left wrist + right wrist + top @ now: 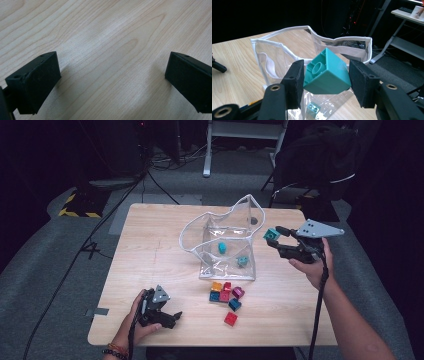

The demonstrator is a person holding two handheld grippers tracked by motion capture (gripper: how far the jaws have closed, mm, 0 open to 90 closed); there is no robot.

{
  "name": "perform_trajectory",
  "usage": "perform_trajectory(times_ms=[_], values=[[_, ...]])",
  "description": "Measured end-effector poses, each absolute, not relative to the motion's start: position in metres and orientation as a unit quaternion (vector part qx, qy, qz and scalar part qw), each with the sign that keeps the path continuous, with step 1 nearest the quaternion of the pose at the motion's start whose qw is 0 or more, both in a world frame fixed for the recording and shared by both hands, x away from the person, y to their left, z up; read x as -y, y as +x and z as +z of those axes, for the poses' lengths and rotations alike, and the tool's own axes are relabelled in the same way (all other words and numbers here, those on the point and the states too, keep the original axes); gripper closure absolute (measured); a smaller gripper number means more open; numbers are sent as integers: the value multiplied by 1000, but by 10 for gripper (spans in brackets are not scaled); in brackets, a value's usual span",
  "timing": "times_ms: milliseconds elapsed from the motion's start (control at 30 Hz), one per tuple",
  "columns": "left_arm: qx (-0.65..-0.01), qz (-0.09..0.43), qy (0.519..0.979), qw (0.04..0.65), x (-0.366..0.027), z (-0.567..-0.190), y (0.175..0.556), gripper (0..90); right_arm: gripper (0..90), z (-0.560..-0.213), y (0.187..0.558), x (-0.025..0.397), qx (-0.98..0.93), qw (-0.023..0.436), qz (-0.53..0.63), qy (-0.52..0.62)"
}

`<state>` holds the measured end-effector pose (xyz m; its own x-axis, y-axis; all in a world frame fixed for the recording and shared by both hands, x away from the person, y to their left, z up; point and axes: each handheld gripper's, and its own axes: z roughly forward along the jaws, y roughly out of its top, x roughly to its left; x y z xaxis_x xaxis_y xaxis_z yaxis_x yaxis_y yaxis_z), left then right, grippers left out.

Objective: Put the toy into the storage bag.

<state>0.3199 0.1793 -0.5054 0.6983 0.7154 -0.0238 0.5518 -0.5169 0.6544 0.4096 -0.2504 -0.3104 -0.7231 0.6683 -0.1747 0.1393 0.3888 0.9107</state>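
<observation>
A teal block is clamped between the two black pads of the right claw, one pad pressed against each of its opposite sides. The block is held tilted, with a hollow round stud socket turned toward the claw's camera. In the high view the right claw is seen raised above the table, just beside the right edge of the clear bag, with the block at its tip pointing toward the bag's rim. Directly ahead of the claw, past the block, the bag's white-edged open mouth is seen standing upright. Below the block, through the clear wall, another teal block is seen lying at the bag's bottom. In the high view two teal pieces are seen inside the bag.

The left claw is spread wide with nothing between its jaws; bare wood grain is seen in the gap. It is rested low at the near left part of the table, well apart from the bag. To its right, between the two claws, a loose cluster of blocks in orange, red, blue and magenta lies on the table, near the bag's front wall.
</observation>
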Motion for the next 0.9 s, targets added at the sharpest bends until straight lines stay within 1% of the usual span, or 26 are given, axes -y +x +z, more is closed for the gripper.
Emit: perform_trajectory(times_ms=[533, 900], values=[[-368, 125, 862, 326, -179, -505, 320, 2, 481, -296, 421, 238, -781, 282, 496, 255], [-368, 125, 862, 326, -179, -505, 320, 2, 481, -288, 432, 219, -783, 284, 494, 248]])
